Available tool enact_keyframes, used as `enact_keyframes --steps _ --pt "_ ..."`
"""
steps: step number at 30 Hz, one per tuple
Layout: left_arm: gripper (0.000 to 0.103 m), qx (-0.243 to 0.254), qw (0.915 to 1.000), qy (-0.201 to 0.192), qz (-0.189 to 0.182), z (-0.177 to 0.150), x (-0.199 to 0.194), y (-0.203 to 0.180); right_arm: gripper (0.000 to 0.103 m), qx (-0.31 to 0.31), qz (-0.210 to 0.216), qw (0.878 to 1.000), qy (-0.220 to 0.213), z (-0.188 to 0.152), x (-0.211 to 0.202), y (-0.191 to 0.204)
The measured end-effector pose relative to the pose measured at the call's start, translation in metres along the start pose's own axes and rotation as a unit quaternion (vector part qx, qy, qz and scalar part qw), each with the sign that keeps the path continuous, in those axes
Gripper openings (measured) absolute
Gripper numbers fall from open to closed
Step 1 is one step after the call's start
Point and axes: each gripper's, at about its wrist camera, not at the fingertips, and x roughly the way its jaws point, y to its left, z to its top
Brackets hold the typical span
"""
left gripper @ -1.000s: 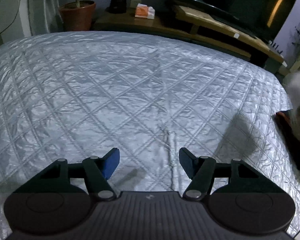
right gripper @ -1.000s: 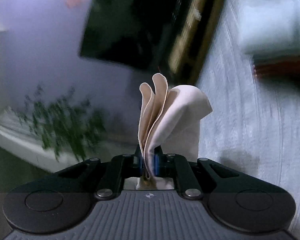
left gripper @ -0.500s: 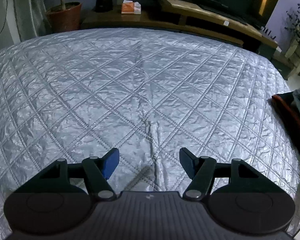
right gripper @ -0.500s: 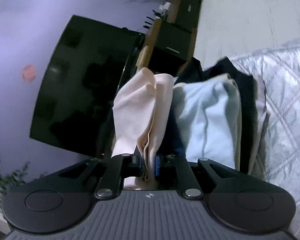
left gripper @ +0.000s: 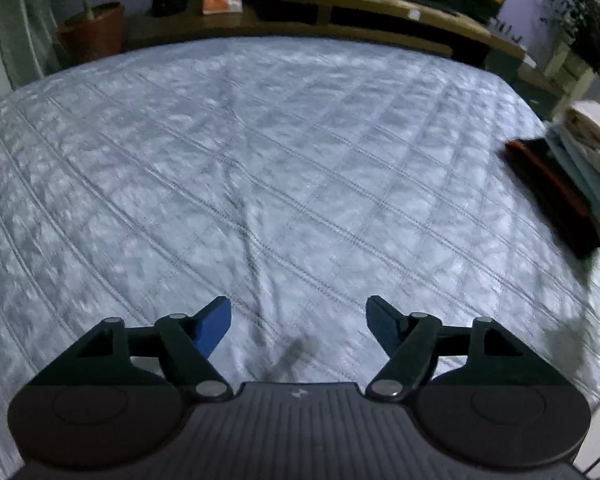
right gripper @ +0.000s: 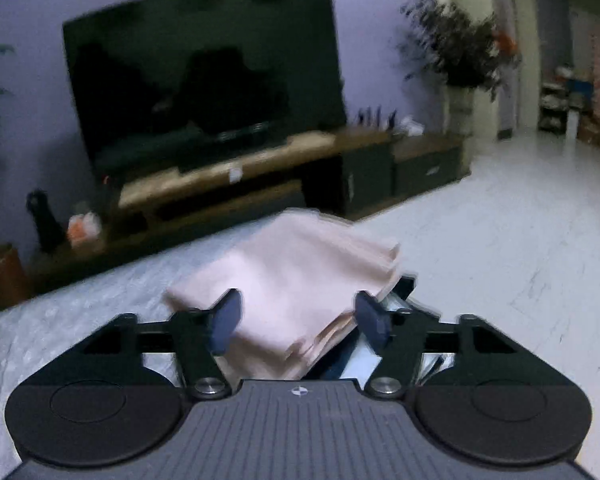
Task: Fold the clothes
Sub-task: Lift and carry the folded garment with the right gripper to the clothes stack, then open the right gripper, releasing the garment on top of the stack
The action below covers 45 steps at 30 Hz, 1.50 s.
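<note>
A folded pale pink cloth lies on top of a stack of folded clothes at the bed's corner. My right gripper is open, its fingers apart just over the near edge of the pink cloth, holding nothing. In the left wrist view the same stack sits at the bed's right edge, with the pale cloth on top. My left gripper is open and empty, low over the quilted silver bedspread.
A TV stands on a long wooden console beyond the bed. A terracotta pot and an orange box stand at the far left. A plant stands by the white floor.
My right gripper swung over to the stack, laid the pink cloth on top and opened. The left gripper stayed open and drifted slightly over the bedspread.
</note>
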Motion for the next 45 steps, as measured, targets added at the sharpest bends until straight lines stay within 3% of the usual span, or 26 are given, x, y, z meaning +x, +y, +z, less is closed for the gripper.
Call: enact_keyframes --steps 1,3,4,6,8,11,13,15,18,23,28,31,35,45 --pt "0.078 0.001 1.0000 0.004 -0.009 -0.003 -0.004 -0.005 0.063 -0.005 0.016 1.000 0.016 -0.003 -0.007 0.009" --pt "0.080 0.003 0.9996 0.011 -0.025 -0.010 -0.014 -0.018 0.074 -0.053 0.027 0.998 0.030 -0.016 -0.031 0.038" --pt "0.081 0.004 0.9995 0.013 -0.030 -0.014 -0.019 -0.024 0.087 -0.068 0.026 0.997 0.031 -0.025 -0.047 0.051" --pt "0.085 0.005 0.9993 0.014 -0.035 -0.026 -0.032 -0.036 0.088 -0.060 0.038 0.997 0.040 -0.050 -0.085 0.063" --pt "0.086 0.008 0.9991 0.017 -0.038 -0.036 -0.044 -0.047 0.088 -0.034 0.023 0.998 0.052 -0.073 -0.112 0.068" --pt "0.087 0.025 0.9988 0.018 -0.038 -0.055 -0.066 -0.066 0.088 0.014 0.047 0.993 0.109 -0.096 -0.131 0.061" --pt "0.088 0.037 0.9985 0.014 -0.038 -0.068 -0.082 -0.078 0.088 0.017 0.051 0.991 0.125 -0.107 -0.150 0.059" --pt "0.089 0.046 0.9982 0.006 -0.037 -0.080 -0.096 -0.090 0.088 -0.014 0.018 0.993 0.118 -0.110 -0.171 0.062" --pt "0.090 0.058 0.9975 -0.008 -0.039 -0.102 -0.117 -0.108 0.088 -0.027 0.002 0.996 0.086 -0.104 -0.202 0.055" --pt "0.090 0.097 0.9936 -0.046 -0.036 -0.134 -0.154 -0.142 0.097 -0.044 -0.034 0.998 0.037 -0.098 -0.254 0.040" --pt "0.091 0.119 0.9883 -0.082 -0.050 -0.149 -0.190 -0.168 0.101 -0.039 -0.021 0.999 0.001 -0.097 -0.305 0.025" --pt "0.096 0.133 0.9844 -0.106 -0.046 -0.155 -0.214 -0.180 0.103 -0.045 -0.034 0.998 -0.016 -0.096 -0.325 0.023" --pt "0.102 0.134 0.9809 -0.131 -0.052 -0.162 -0.242 -0.188 0.103 -0.042 -0.050 0.998 -0.024 -0.093 -0.348 0.022" --pt "0.102 0.135 0.9784 -0.146 -0.056 -0.189 -0.295 -0.202 0.103 0.002 -0.072 0.997 -0.021 -0.089 -0.388 0.009"
